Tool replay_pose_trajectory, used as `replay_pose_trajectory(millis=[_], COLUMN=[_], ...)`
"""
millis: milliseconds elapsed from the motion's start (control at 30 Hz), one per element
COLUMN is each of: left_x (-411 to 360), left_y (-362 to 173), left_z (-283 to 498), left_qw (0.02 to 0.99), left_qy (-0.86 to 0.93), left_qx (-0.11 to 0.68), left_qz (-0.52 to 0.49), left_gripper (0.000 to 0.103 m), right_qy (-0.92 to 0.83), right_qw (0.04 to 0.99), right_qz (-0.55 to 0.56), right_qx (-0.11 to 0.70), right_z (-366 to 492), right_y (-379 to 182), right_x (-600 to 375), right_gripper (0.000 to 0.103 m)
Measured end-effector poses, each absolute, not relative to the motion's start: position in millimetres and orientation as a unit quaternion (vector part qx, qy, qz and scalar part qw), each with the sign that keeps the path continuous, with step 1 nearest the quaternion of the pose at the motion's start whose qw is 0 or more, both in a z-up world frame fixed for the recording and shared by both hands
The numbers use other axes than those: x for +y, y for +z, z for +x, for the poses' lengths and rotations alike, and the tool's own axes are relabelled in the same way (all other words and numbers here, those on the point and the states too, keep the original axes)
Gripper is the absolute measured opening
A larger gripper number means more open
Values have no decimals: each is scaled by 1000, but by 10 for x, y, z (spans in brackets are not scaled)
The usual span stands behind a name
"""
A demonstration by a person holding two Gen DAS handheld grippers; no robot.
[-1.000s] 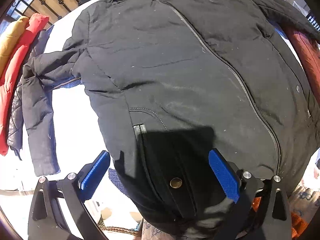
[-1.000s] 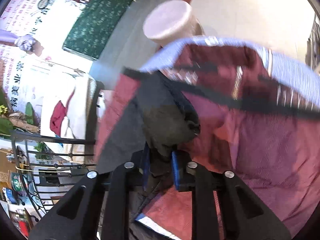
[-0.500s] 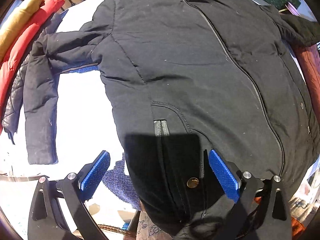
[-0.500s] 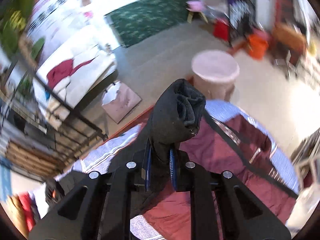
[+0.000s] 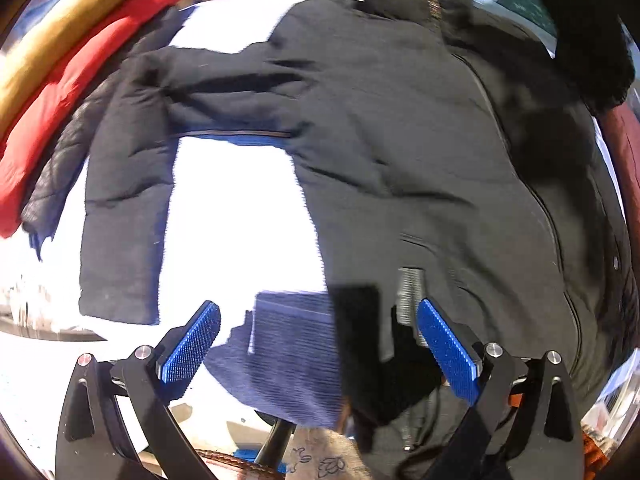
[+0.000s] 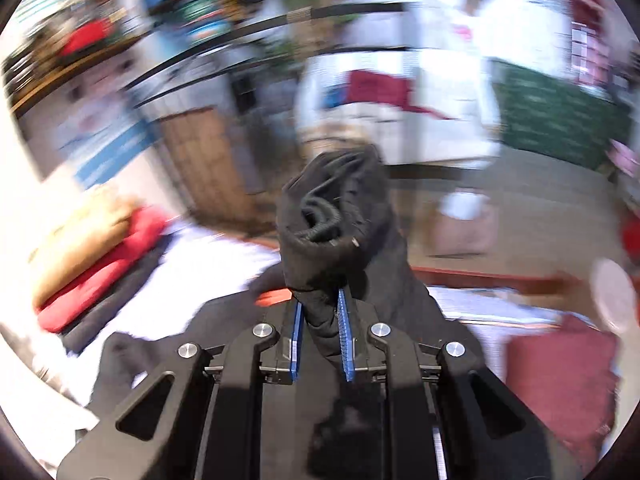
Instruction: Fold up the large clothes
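A large black padded jacket [image 5: 400,152] lies front up on a white-covered table [image 5: 236,216], zipper closed, its one sleeve [image 5: 124,208] stretched along the left side. My left gripper [image 5: 320,348] is open and empty above the jacket's lower hem. My right gripper [image 6: 320,340] is shut on the cuff of the jacket's other sleeve [image 6: 336,224] and holds it lifted in the air; that raised sleeve shows in the left wrist view [image 5: 588,40] at the top right.
A stack of folded red and yellow jackets [image 5: 76,60] lies at the table's far left, also seen in the right wrist view [image 6: 92,256]. A maroon cloth [image 6: 560,376] covers the table's right part. A blue patch of cloth [image 5: 296,356] lies by the hem.
My right gripper has swung the held sleeve up and over toward the jacket's body. My left gripper has drifted left along the hem, still open.
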State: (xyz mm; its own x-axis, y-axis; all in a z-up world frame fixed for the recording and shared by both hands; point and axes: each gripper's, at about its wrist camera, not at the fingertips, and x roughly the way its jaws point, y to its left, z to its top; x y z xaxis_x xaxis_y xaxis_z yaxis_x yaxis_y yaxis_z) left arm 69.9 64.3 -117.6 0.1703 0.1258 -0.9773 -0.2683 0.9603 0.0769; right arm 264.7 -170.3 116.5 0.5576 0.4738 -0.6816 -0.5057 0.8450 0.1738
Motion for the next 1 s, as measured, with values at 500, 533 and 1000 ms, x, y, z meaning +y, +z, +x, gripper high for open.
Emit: replay_pose_trajectory(millis=[500, 533, 1000], left_x=[1233, 1246, 1465], left_y=[-1262, -1273, -1073], left_z=[419, 432, 925], left_qw=[746, 746, 769], left_qy=[172, 171, 162], left_qx=[634, 634, 605], left_qz=[-106, -107, -125], left_gripper=[97, 97, 97], right_qy=[298, 284, 270], right_qw=[795, 797, 797], right_qz=[-187, -201, -137], right_qx=[494, 493, 523], right_z=[1985, 1944, 1873], right_y=[-246, -282, -469], right_x=[122, 118, -873], right_gripper=[51, 67, 82])
